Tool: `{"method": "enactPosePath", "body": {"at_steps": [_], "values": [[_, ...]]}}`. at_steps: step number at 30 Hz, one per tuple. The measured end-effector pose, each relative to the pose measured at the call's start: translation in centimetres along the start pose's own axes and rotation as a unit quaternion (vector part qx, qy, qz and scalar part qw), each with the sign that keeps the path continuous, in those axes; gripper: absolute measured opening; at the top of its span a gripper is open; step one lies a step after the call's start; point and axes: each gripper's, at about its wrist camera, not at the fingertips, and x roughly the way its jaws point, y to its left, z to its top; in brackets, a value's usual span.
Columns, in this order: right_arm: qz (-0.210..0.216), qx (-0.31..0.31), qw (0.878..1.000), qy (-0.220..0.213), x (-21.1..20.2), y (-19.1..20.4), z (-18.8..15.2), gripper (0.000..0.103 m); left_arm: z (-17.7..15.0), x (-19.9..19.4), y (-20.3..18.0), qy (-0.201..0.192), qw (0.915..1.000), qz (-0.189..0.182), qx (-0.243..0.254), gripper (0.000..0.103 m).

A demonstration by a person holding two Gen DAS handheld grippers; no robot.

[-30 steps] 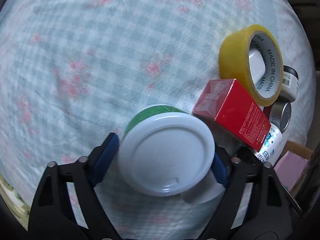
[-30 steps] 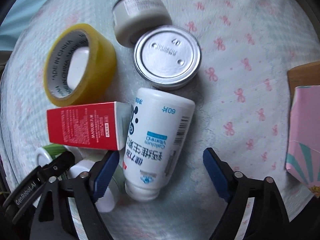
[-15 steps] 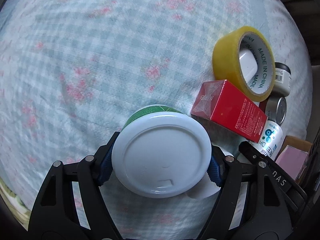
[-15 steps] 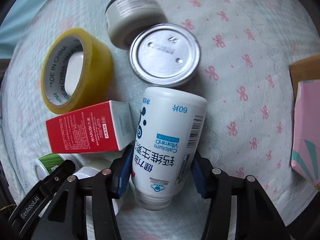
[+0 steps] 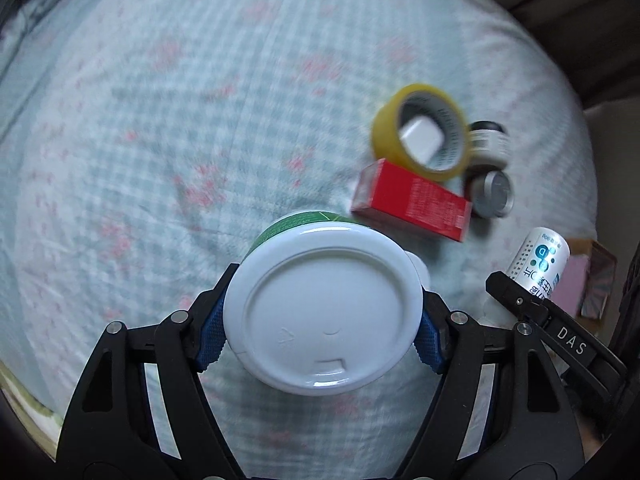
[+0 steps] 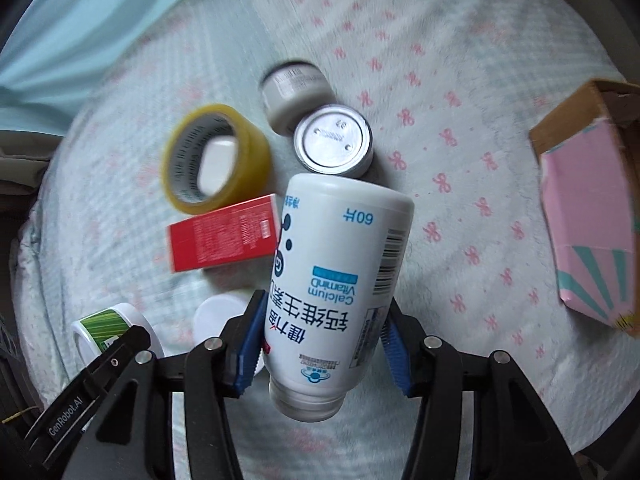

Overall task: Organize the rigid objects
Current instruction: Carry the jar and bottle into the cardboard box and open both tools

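Bottle (image 6: 340,276) clamped in right tool (image 6: 320,344), white-lidded tub (image 5: 322,312) in left tool (image 5: 320,328).

surface: pale blue checked bedspread (image 5: 168,128) — pink bows | edge: light blue fabric (image 6: 60,40) — dim beyond

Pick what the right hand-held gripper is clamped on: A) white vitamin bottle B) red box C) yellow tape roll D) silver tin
A: the right hand-held gripper has its blue pads pressed on both sides of the white vitamin bottle; tape roll, red box and tin lie on the cloth beyond.
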Motion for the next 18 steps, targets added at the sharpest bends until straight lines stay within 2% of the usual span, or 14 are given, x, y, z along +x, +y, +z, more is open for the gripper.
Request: {"method": "enactPosePath", "body": {"at_steps": [4, 7, 8, 12, 18], "values": [[0.014, -0.019, 0.999, -0.029, -4.8, -1.4, -1.6, 0.049, -1.3, -4.3, -2.4, -0.038, 0.9984, -0.001, 0.043, 0.072], [0.022, -0.044, 0.997, -0.054, -8.8, -1.8, -2.8, 0.049, -2.0, -7.4, -4.5, -0.068, 0.9942, -0.001, 0.083, 0.072], [0.024, -0.051, 0.997, -0.060, -8.9, -1.2, -3.0, 0.049, -2.3, -8.3, -5.2, -0.079, 0.9920, -0.003, 0.098, 0.072], [0.027, -0.071, 0.993, -0.092, -13.4, -2.5, -4.1, 0.049, -3.7, -11.6, -8.0, -0.103, 0.9855, -0.010, 0.134, 0.072], [0.039, -0.075, 0.988, -0.131, -18.6, -7.6, -3.9, 0.049, -6.5, -15.0, -14.1, -0.135, 0.9755, -0.017, 0.173, 0.072]]}}
